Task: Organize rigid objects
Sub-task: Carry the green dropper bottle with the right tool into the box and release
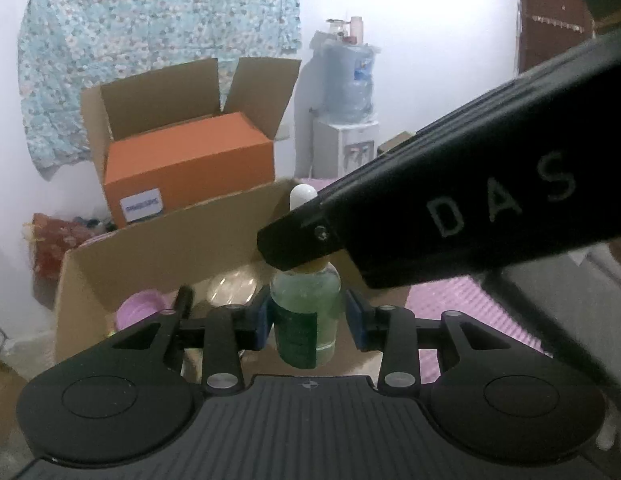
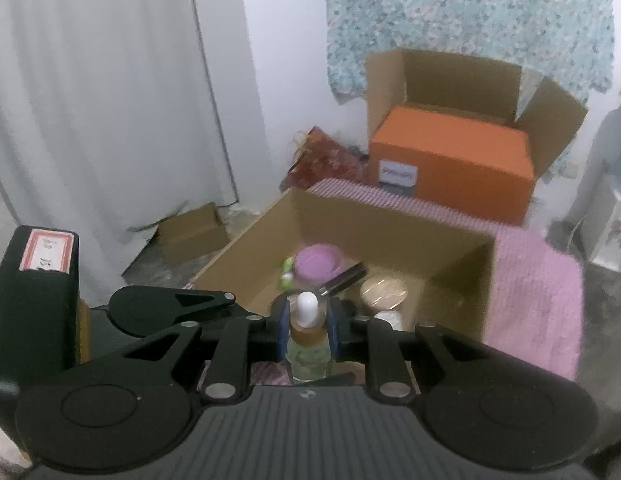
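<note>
**A:** Start at the tongs. What have they got?

**B:** Both are on one thing, a small dropper bottle (image 1: pixel 304 316) of green liquid. The left gripper (image 1: pixel 308 320) is nearly shut, its blue pads (image 1: pixel 262 322) at the bottle's body. The right gripper (image 2: pixel 308 330) is closed narrowly on the neck, just under the white bulb; in the left view its black finger crosses in from the right and covers the collar.

**A:** And where is the bottle?

**B:** Upright in the air, near the close edge of an open cardboard box (image 2: pixel 390 226), not yet inside.

**A:** So how far along?

**B:** Partly done, I'd judge. The box already holds a purple bowl (image 2: pixel 319 262), a dark slim tube (image 2: pixel 344 279), a round gold-toned lid (image 2: pixel 383 292) and a small green-and-white item I can't identify. The bottle remains to go in; whether more waits outside, I cannot tell.

**A:** The surroundings?

**B:** The box sits on a pink ribbed mat (image 2: pixel 534 296). Farther off, an orange box (image 2: pixel 454 164) rests inside a bigger carton below a floral cloth (image 1: pixel 158 20) on the wall. A water dispenser (image 1: pixel 346 120) stands far right, a white curtain (image 2: pixel 90 100) left.
</note>
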Demonstrator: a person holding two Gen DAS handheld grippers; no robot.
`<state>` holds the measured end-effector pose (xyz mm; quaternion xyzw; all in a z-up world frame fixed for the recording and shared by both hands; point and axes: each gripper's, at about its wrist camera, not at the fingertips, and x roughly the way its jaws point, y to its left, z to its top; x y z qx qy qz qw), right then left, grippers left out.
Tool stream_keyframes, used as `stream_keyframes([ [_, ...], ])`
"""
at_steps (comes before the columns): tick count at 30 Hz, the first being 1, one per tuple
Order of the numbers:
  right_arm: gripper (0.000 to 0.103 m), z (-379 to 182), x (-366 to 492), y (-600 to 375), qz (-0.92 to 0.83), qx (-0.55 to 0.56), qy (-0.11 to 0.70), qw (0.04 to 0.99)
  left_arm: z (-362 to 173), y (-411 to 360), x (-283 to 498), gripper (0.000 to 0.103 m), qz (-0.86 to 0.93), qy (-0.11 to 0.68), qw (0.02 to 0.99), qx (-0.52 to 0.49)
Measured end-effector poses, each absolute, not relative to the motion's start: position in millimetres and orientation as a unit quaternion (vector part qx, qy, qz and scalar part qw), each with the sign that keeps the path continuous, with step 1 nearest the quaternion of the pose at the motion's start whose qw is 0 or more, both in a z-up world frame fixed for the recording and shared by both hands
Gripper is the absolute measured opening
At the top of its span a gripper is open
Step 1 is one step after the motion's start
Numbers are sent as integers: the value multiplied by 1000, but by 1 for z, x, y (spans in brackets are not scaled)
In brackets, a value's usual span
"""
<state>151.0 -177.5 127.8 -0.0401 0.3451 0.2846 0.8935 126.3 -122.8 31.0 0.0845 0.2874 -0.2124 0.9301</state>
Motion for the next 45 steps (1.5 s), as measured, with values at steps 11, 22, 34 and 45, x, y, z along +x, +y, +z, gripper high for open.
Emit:
stream_keyframes([
  [11,21,89,227,-219,253,-19,391,885,1,-158,182,38,-216,335,912,99],
  [22,20,40,259,-220,254,-32,437,862,-12,-160,198,39,-213,372,899,94],
  [34,21,42,260,-217,256,-43,438,861,-11,-160,194,40,-214,374,898,90],
  [45,21,59,241,-224,248,-18,427,869,-4,-155,185,42,-212,364,903,89],
])
